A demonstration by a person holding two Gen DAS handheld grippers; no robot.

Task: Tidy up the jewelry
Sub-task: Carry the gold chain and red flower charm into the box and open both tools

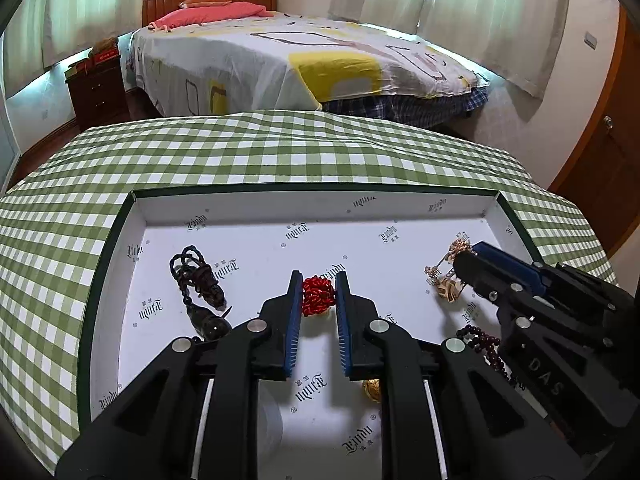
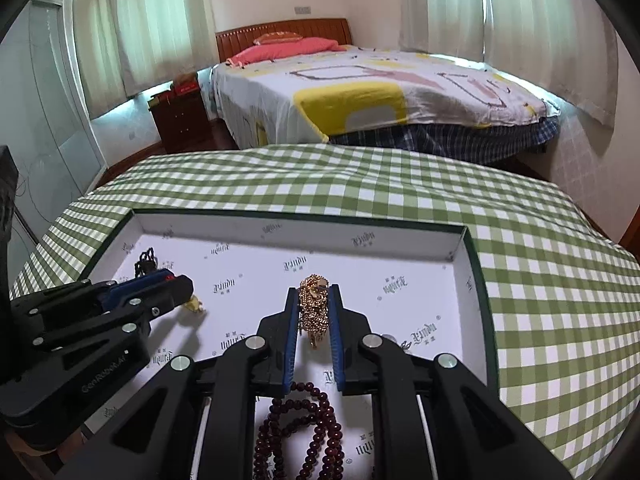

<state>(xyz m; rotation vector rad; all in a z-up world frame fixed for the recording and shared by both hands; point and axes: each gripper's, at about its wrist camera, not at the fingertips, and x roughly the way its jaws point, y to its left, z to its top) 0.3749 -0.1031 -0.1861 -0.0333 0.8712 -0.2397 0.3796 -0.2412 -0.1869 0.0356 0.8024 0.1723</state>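
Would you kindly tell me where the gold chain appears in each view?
Left wrist: gold chain at right, at the right hand-held gripper tip.
Right wrist: gold chain at centre, between the fingers.
Shared landmark: the box far wall.

Red knotted cord piece (image 1: 318, 295) sits mid-tray, clamped between blue pads; dark brown corded bead pendant (image 1: 202, 292) lies toward the tray's (image 1: 256, 210) left edge. Gold chain bundle (image 2: 314, 308) stands upright near the right edge, pinched between pads. Dark red bead strand (image 2: 300, 432) is heaped at the near-right edge, small gold bell (image 1: 371, 390) by the near edge.
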